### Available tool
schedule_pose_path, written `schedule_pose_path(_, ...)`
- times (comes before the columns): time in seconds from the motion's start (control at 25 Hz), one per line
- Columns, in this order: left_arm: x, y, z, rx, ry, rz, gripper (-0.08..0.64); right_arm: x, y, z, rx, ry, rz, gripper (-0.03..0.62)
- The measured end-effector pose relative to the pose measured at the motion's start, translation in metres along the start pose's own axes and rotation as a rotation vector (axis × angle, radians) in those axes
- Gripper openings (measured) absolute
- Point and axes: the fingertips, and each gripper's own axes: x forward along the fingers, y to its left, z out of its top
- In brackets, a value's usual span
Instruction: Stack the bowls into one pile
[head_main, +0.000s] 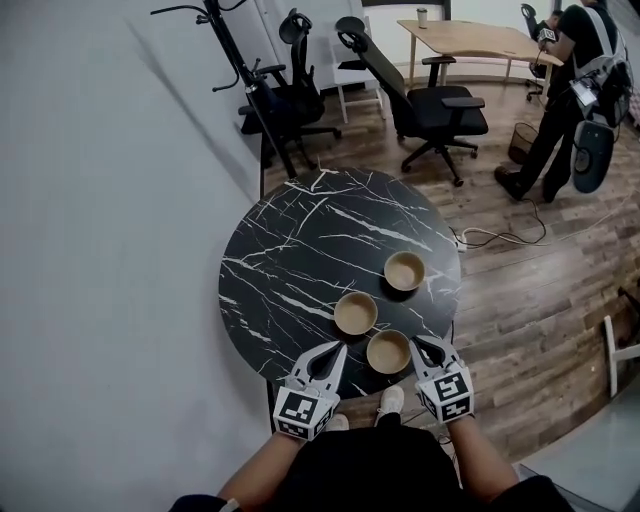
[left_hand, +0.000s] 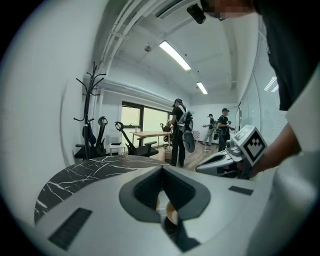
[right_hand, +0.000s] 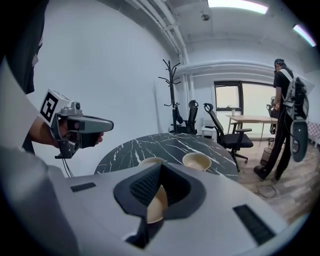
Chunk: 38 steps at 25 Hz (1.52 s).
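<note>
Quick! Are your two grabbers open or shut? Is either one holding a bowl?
Left gripper: closed, holding nothing.
Right gripper: closed, holding nothing.

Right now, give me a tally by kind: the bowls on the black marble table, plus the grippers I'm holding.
Bowls: 3 (near bowl, middle bowl, far bowl), each standing alone, none stacked
Grippers: 2 (left gripper, right gripper)
Total: 5
</note>
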Motion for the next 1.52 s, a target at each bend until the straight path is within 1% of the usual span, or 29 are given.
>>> schedule_pose_path(0.16,0.0,-0.005,-0.009,-0.029,0.008,0.054,0.015,0.008,0.0,-0.015,-0.013,0.033,0.063,0.011)
schedule_pose_path(0.28,-0.001,-0.006,-0.02,-0.053,0.021,0.088,0.015,0.015,0.0,-0.025,-0.015,0.06,0.095,0.026)
schedule_pose_path(0.44,-0.002,-0.006,-0.032,-0.078,0.034,0.119,0.015,0.024,-0.002,-0.041,-0.011,0.112,0.122,0.053)
schedule_pose_path(0.6,-0.003,0.006,-0.039,-0.093,0.042,0.152,0.015,0.038,-0.002,-0.056,-0.015,0.161,0.133,0.071)
schedule_pose_path(0.84,-0.002,0.016,-0.046,-0.074,0.052,0.151,0.015,0.059,-0.01,-0.079,-0.014,0.233,0.095,0.084)
schedule_pose_path(1.0,-0.004,0.03,-0.054,-0.09,0.061,0.159,0.015,0.069,-0.011,-0.092,-0.007,0.281,0.087,0.089)
schedule_pose_path(1.16,-0.003,0.035,-0.058,-0.102,0.066,0.161,0.015,0.076,-0.013,-0.106,0.023,0.321,0.081,0.112)
schedule_pose_path(1.24,-0.003,0.035,-0.06,-0.1,0.075,0.151,0.015,0.078,-0.015,-0.111,0.047,0.339,0.072,0.114)
schedule_pose_path(1.36,-0.001,0.037,-0.066,-0.093,0.096,0.138,0.015,0.082,-0.015,-0.116,0.064,0.359,0.074,0.114)
schedule_pose_path(1.52,-0.001,0.04,-0.068,-0.097,0.099,0.142,0.015,0.086,-0.013,-0.119,0.083,0.378,0.092,0.107)
